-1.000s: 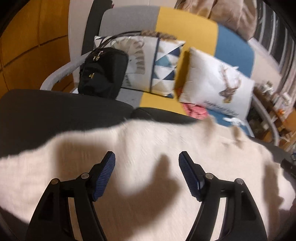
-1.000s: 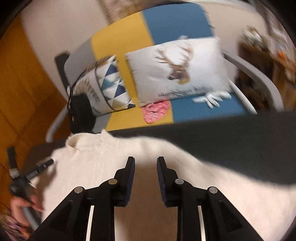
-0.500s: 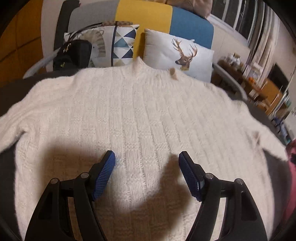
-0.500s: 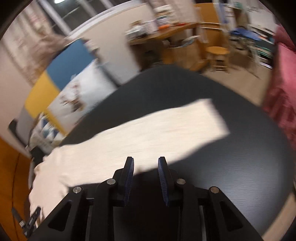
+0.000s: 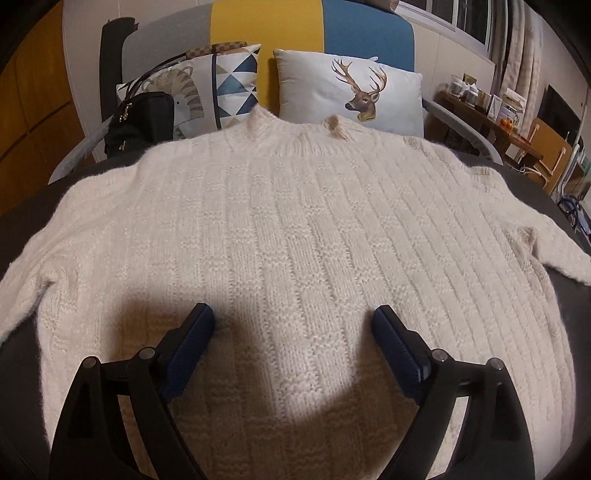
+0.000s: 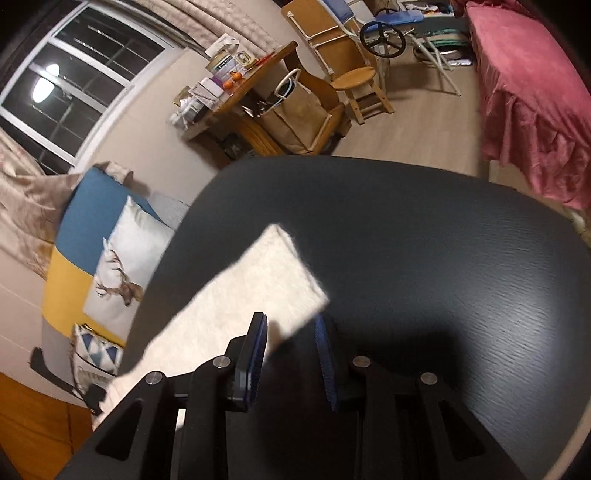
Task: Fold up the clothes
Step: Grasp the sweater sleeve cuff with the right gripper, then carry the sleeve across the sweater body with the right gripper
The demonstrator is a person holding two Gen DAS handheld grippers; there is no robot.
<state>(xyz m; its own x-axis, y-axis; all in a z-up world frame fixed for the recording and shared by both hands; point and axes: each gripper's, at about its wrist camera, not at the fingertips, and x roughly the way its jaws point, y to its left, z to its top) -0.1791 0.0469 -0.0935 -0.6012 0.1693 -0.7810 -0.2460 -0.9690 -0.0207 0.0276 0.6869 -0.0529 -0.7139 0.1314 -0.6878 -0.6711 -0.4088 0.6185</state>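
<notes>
**Sweater spread flat on dark table; both grippers empty**

The cream knit sweater point(image 5: 295, 240) lies spread flat on the dark table point(image 6: 443, 258), with the collar point(image 5: 295, 136) at the far edge and both sleeves reaching out to the sides. A small tan tuft sits on the collar, right of centre. In the right wrist view only one sleeve point(image 6: 255, 291) shows, lying straight across the tabletop with its cuff end squared off.

The left gripper point(image 5: 293, 325) hangs over the lower body of the sweater. Its jaws stand wide apart and have just been opening further; nothing is between the blue pads point(image 5: 188, 354), only knit beneath them. Its shadow falls on the fabric.

The right gripper point(image 6: 290, 332) is at the cuff end of the sleeve. Its jaws stand a narrow gap apart, no pad pressing on cloth; the near corner of the cuff lies behind the left pad, and I cannot tell whether it touches.

Past the table's far edge is a sofa point(image 5: 266, 26) in grey, yellow and blue panels. On it are a deer cushion point(image 5: 351, 96), a triangle-pattern cushion point(image 5: 221, 85) and a black bag point(image 5: 140, 118). In the right wrist view there are a wooden desk point(image 6: 251, 92) loaded with small items, a wooden stool point(image 6: 358, 85), a window point(image 6: 74, 81) and a red cover point(image 6: 535, 96) at the right.
</notes>
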